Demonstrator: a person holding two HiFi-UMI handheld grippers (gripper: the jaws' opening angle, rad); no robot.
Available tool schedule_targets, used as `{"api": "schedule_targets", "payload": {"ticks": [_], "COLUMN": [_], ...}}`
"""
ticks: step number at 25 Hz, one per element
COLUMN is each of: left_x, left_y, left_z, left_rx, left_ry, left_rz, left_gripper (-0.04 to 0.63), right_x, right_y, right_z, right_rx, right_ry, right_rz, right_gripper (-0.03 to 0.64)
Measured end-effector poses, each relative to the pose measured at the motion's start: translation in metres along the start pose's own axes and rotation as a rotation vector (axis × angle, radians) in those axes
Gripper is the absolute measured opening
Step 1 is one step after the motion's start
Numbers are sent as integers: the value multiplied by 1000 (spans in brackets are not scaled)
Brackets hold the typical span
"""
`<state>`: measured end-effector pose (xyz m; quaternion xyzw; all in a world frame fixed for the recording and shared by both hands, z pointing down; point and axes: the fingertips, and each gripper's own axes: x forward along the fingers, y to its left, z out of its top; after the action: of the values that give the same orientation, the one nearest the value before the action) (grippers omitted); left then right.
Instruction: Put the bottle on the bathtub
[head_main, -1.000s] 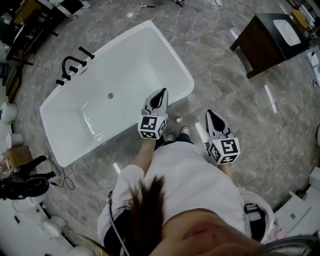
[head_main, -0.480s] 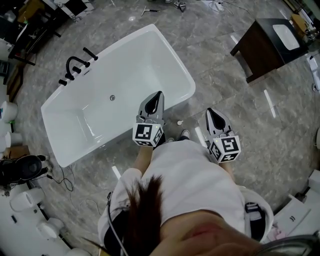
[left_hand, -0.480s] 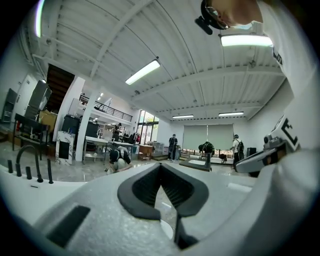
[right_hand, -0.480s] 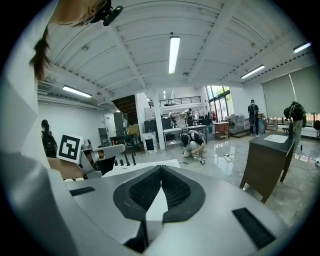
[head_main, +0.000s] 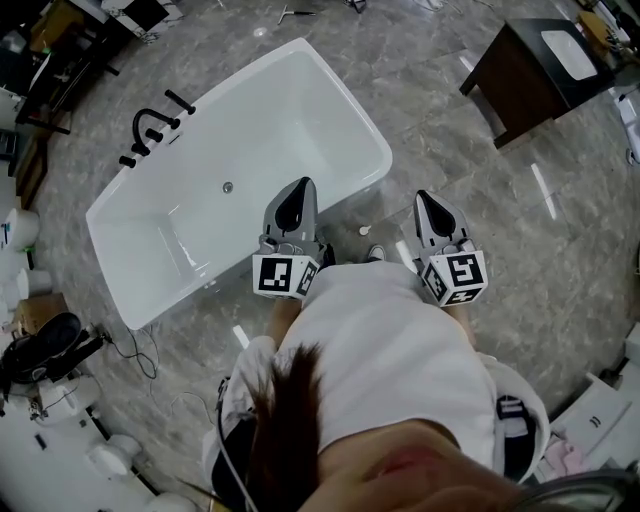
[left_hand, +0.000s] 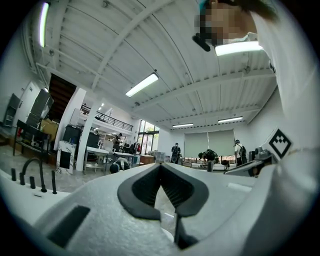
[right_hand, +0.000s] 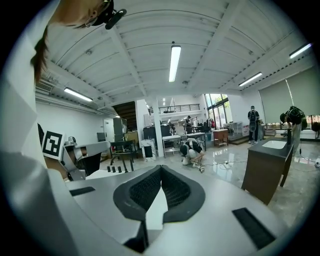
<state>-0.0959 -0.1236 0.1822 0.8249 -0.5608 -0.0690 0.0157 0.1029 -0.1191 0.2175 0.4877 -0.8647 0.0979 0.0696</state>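
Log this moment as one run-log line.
left tongs: shut, empty | right tongs: shut, empty | bathtub: no bottle on it | bottle: not in view | stage: nothing grasped yet

**White Tub, Grey Marble, Black Trim**

The bathtub (head_main: 260, 120) is glossy white, and its faucet (head_main: 148, 128) is black. The floor (head_main: 450, 150) is grey marble, mottled and veined with paler streaks. The vanity cabinet (head_main: 505, 90) is dark brown with a black top around a white basin (head_main: 568, 40). The left hand-held gripper (head_main: 300, 190) and right hand-held gripper (head_main: 424, 200) are pale grey and black. Each marker cube (head_main: 282, 275) carries black squares on white. The person's top (head_main: 380, 350) is white and the hair (head_main: 285, 420) is dark brown.
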Motion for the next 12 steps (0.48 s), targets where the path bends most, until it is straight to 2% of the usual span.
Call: {"api": "schedule_targets", "payload": {"ticks": [7, 12], "left_x": [-27, -42], "left_y": [-4, -16], "left_z": [4, 0], "left_rx": [0, -39], "left_ry": [0, 35], "left_rz": [3, 2], "left_gripper": [14, 14], "right_x": [-13, -29], "right_y": [2, -2], "right_z": [5, 6], "right_rx": [29, 40], "right_ry": [-29, -31], "right_rz": [-20, -46], "right_gripper": [13, 12]}}
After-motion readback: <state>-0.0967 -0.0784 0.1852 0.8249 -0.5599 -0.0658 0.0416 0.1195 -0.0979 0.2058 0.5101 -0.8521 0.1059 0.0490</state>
